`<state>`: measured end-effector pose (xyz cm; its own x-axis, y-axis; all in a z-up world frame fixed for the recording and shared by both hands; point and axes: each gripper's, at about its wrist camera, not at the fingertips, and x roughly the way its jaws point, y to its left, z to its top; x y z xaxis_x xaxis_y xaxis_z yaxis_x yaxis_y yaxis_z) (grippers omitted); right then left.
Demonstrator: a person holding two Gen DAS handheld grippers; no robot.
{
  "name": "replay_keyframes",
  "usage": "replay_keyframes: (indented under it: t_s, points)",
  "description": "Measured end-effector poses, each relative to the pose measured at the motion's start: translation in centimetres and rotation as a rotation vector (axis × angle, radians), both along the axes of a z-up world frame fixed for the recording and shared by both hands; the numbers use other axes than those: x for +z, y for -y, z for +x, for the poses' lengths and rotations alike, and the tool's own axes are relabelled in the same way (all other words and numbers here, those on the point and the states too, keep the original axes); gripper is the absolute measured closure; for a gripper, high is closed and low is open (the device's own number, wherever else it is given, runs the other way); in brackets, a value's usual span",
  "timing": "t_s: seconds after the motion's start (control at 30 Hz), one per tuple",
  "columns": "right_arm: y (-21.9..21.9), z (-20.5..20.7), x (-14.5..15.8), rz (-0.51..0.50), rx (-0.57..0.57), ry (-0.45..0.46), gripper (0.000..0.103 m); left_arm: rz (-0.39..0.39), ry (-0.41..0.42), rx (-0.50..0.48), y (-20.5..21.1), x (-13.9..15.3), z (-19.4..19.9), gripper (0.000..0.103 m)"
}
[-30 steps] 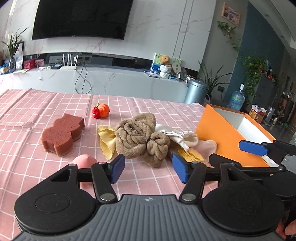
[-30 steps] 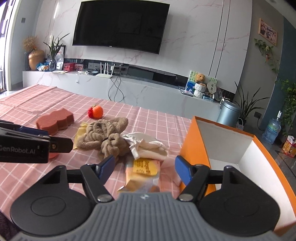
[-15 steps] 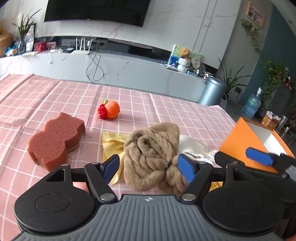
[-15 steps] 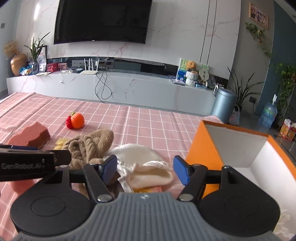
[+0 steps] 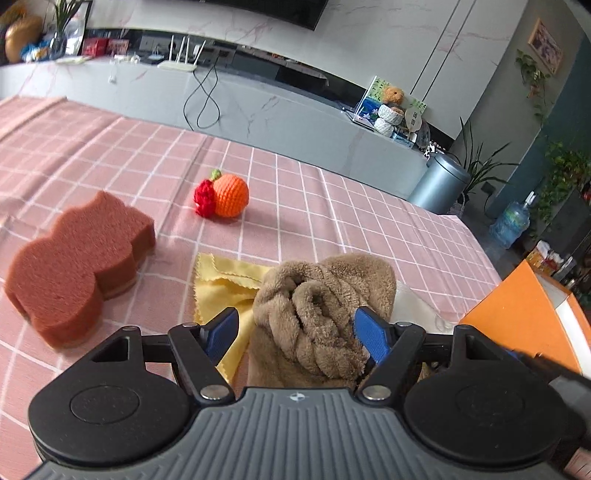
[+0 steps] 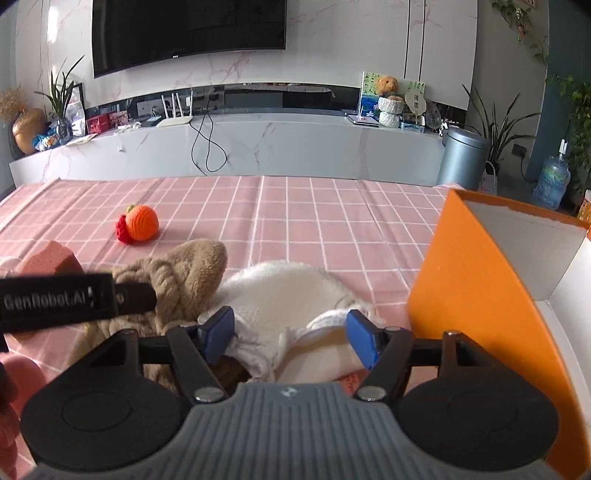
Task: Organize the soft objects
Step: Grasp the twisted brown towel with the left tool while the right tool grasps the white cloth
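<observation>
Left tongs point(image 5: 295, 334) spread wide around the brown plush towel point(image 5: 321, 306), right tongs point(image 6: 290, 336) opening astride the white cloth bundle point(image 6: 291, 295), orange box point(image 6: 476, 280) just beside it

Both my views are bright with soft, even daylight. Shadows are faint: a pale one sits just right of the knitted orange point(image 5: 229, 195) on the counter point(image 5: 332, 221). The fisheye bends the wall point(image 6: 332, 44) lines and darkens the corners. The brown sponge point(image 5: 74, 273) looks slightly smeared at its edges. A dull sheen lies on the television point(image 6: 184, 29).
</observation>
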<state>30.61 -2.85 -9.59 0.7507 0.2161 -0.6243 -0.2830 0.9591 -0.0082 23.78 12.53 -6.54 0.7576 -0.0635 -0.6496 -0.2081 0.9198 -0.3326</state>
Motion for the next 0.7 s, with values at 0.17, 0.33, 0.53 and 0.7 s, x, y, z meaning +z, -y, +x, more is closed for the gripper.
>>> replay_keyframes:
  t_s: [0.17,0.33,0.53,0.7]
  points:
    - [-0.1,0.6,-0.8,0.018,0.015,-0.041,0.056,-0.046,-0.026,-0.003,0.0,-0.7,0.8,0.019]
    - [-0.7,0.3,-1.4,-0.015,0.049,-0.042,0.080,-0.065,-0.039,-0.002,0.5,-1.3,1.3,0.019]
    - [-1.1,-0.2,-1.3,-0.049,0.070,-0.005,0.083,-0.073,-0.023,-0.017,1.1,-1.6,1.6,0.044]
    - [-1.3,-1.0,-0.4,-0.063,0.085,0.047,0.084,-0.039,-0.001,-0.023,1.6,-1.1,1.2,0.055]
